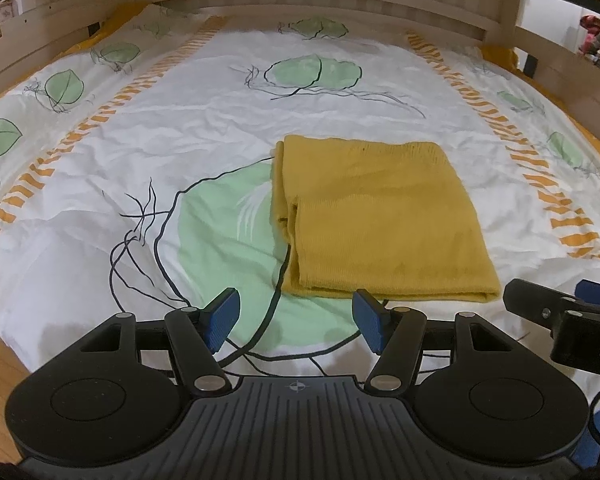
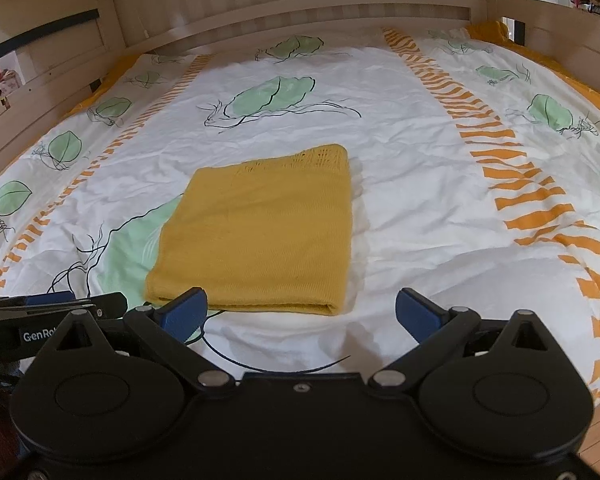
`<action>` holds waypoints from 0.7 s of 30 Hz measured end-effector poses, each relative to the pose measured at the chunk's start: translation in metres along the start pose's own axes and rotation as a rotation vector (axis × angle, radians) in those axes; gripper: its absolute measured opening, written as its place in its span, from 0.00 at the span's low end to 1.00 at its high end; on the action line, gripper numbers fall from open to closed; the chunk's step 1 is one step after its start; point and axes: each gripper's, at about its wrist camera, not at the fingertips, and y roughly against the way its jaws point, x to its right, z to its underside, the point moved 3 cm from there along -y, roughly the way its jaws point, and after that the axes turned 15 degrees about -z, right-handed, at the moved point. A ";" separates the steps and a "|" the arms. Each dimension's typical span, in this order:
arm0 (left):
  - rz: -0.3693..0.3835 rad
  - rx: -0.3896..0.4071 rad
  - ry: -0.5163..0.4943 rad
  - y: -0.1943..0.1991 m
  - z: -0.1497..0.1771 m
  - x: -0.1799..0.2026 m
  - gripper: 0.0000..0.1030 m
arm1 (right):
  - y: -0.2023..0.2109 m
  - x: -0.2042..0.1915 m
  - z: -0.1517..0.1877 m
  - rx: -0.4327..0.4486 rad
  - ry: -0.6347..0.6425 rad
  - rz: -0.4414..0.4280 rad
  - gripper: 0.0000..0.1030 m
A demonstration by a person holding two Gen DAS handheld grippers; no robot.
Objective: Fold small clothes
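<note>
A mustard-yellow knitted garment [image 1: 380, 220] lies folded into a flat rectangle on the bed; it also shows in the right wrist view [image 2: 260, 236]. My left gripper [image 1: 296, 320] is open and empty, hovering just short of the garment's near edge, towards its left corner. My right gripper [image 2: 300, 314] is open and empty, just short of the near edge, towards its right corner. The right gripper's tip shows in the left wrist view [image 1: 556, 312], and the left gripper's tip shows in the right wrist view [image 2: 60, 304].
The bed is covered by a white quilt [image 1: 140, 160] with green leaf prints and orange striped bands. A wooden slatted headboard [image 2: 300, 4] and side rails [image 1: 40, 40] surround it. Wooden floor [image 1: 0, 364] shows at the near edge.
</note>
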 end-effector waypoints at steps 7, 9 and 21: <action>0.002 -0.004 -0.001 -0.001 0.000 0.000 0.59 | -0.002 0.000 0.000 -0.003 -0.004 -0.002 0.98; 0.001 -0.005 -0.001 -0.001 0.001 0.001 0.59 | -0.003 -0.001 0.001 -0.004 -0.004 -0.002 0.98; -0.002 -0.004 -0.004 -0.003 0.001 0.001 0.58 | -0.006 -0.001 0.001 -0.011 -0.010 -0.005 0.98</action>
